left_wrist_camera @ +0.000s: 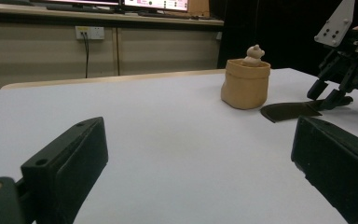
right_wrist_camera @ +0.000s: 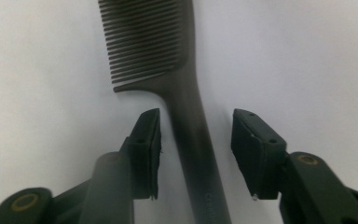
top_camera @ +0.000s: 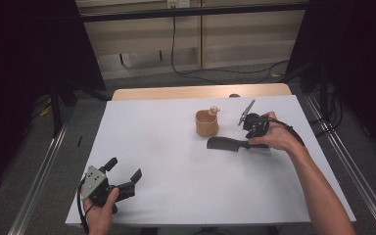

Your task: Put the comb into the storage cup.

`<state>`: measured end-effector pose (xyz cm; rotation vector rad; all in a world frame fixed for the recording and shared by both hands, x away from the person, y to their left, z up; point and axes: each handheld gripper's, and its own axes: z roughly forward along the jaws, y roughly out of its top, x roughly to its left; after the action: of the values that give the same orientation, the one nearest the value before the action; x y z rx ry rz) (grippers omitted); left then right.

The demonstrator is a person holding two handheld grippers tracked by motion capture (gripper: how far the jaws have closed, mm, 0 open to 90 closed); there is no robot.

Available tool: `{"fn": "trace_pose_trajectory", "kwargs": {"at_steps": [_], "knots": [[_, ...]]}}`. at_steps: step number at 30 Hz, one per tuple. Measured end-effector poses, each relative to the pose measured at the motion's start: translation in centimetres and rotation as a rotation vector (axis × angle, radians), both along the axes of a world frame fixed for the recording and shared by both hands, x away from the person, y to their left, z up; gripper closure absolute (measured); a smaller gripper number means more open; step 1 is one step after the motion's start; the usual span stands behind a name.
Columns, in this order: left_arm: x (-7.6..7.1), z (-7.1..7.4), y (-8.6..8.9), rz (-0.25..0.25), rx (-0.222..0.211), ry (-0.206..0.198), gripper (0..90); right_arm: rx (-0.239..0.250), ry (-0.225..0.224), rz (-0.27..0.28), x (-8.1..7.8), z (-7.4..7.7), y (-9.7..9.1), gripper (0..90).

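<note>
A black comb point(right_wrist_camera: 168, 70) is seen lying flat on the white tabletop point(top_camera: 176, 161), right of centre, just in front of a tan pot point(top_camera: 207, 123). Its teeth end points toward the pot side, its handle toward the right hand point(top_camera: 276, 137). In the right gripper view the handle runs up between the two jaws of the right tongs point(right_wrist_camera: 196, 149), teeth at the top of the picture. A gap is visible on both sides of the handle, slightly narrower on the left jaw's side; the pads are not pressed on it. The right tongs are thus partly spread, straddling the handle, nothing pinched. In the high view the right tongs point(top_camera: 252, 128) are held low over the comb's handle end, tips pointed down at the tabletop.

The pot is tan, soft-looking, with a small pale figure point(left_wrist_camera: 254, 53) sticking out at the top. Pot and comb lie near each other but apart, as shown in the left gripper view, where the comb's dark teeth end point(left_wrist_camera: 286, 111) is seen flat just right of the pot point(left_wrist_camera: 244, 84).

The left tongs point(top_camera: 125, 178) are held at the near left corner of the tabletop, well apart from comb and pot. Jaws are spread wide, nothing between them. The left hand point(top_camera: 100, 210) is seen at the tabletop's near edge.
</note>
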<state>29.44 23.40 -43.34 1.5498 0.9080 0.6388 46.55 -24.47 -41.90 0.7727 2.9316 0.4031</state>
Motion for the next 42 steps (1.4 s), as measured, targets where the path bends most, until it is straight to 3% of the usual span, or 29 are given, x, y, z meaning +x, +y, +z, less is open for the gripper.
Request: {"fn": "trace_pose_trajectory", "kwargs": {"at_steps": [8, 14, 26, 32, 42], "knots": [[0.0, 0.0, 0.0, 0.004, 0.003, -0.002, 3.8, -0.040, 0.026, 0.044, 0.4, -0.3, 0.6, 62.7], [0.0, 0.0, 0.0, -0.001, 0.001, -0.003, 3.8, -0.040, 0.040, 0.063, 0.4, -0.4, 1.1, 69.3], [0.0, 0.0, -0.1, -0.005, 0.010, -0.003, 3.8, -0.032, 0.064, 0.083, 0.7, -0.5, 1.0, 71.7], [0.0, 0.0, 0.0, -0.001, 0.010, 0.000, 3.8, -0.039, 0.061, 0.121, 0.7, -0.5, 1.0, 72.8], [0.0, 0.0, 0.0, 0.004, -0.001, -0.002, 3.8, -0.014, 0.087, 0.111, 0.7, -0.4, 0.6, 73.2]]}}
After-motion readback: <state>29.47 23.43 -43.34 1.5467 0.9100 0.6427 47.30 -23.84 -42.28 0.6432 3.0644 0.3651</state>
